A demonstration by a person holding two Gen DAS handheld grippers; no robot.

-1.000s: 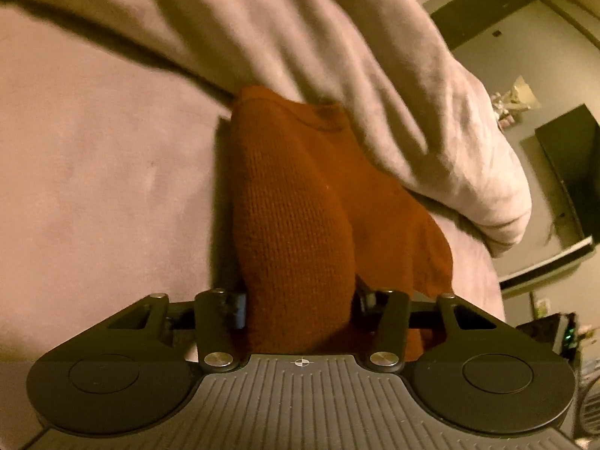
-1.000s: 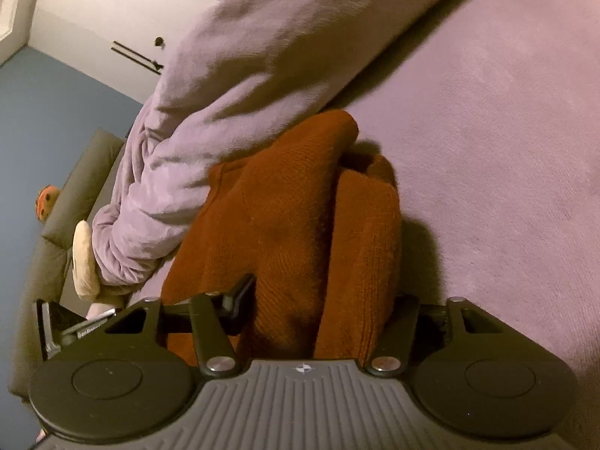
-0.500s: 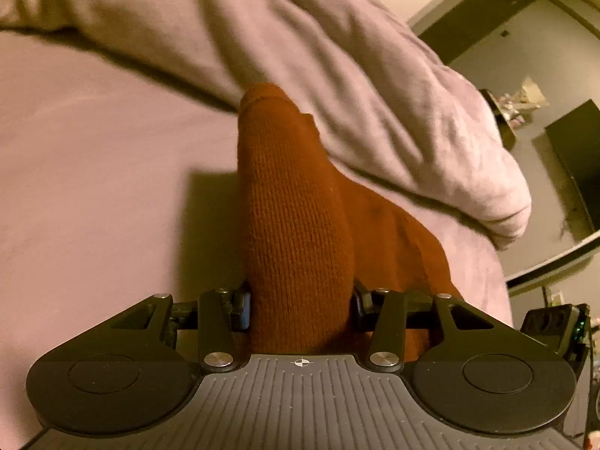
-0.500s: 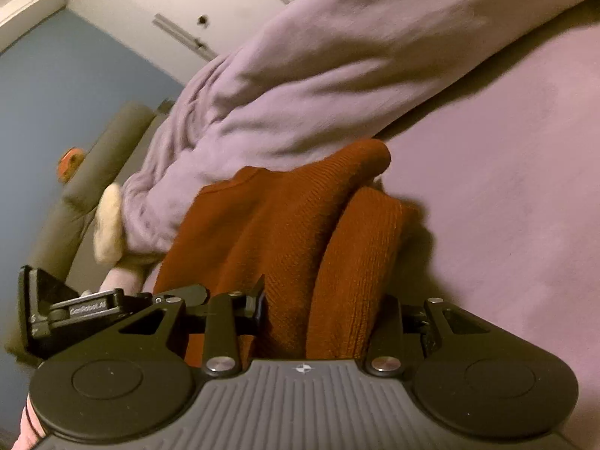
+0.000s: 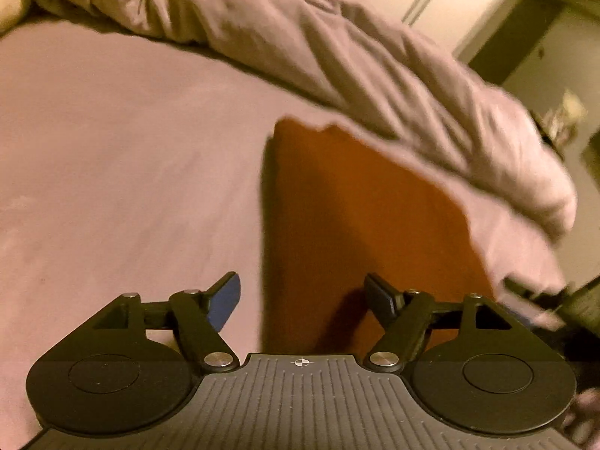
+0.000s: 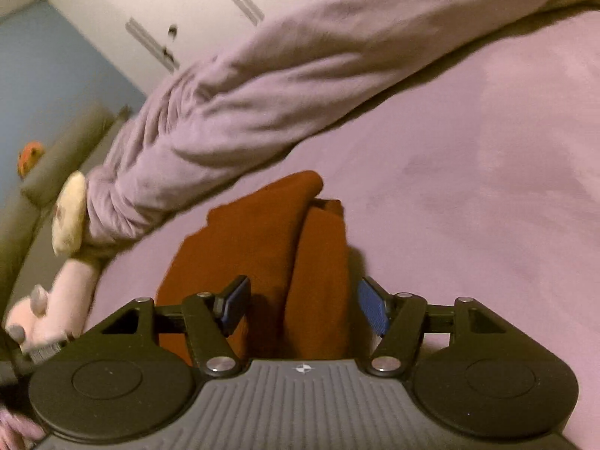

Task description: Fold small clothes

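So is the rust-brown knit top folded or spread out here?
Folded: the rust-brown knit top lies on the bed, one panel doubled over another.

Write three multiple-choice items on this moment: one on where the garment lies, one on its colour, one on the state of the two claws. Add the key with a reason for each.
1. Where does the folded garment lie?
A. On the purple bed sheet, beside the bunched blanket
B. On top of the blanket
C. On the floor

2. What colour is the garment?
A. Navy blue
B. Rust orange
C. White

3. How do the left claw and right claw stand?
A. Both shut on the garment
B. Only the left open
C. Both open, pads clear of the cloth

Key: 1 A, both wrist views show it resting on the sheet with the blanket behind it. 2 B, the knit is rust orange in both views. 3 C, each claw's fingers are spread with a gap to the fabric.
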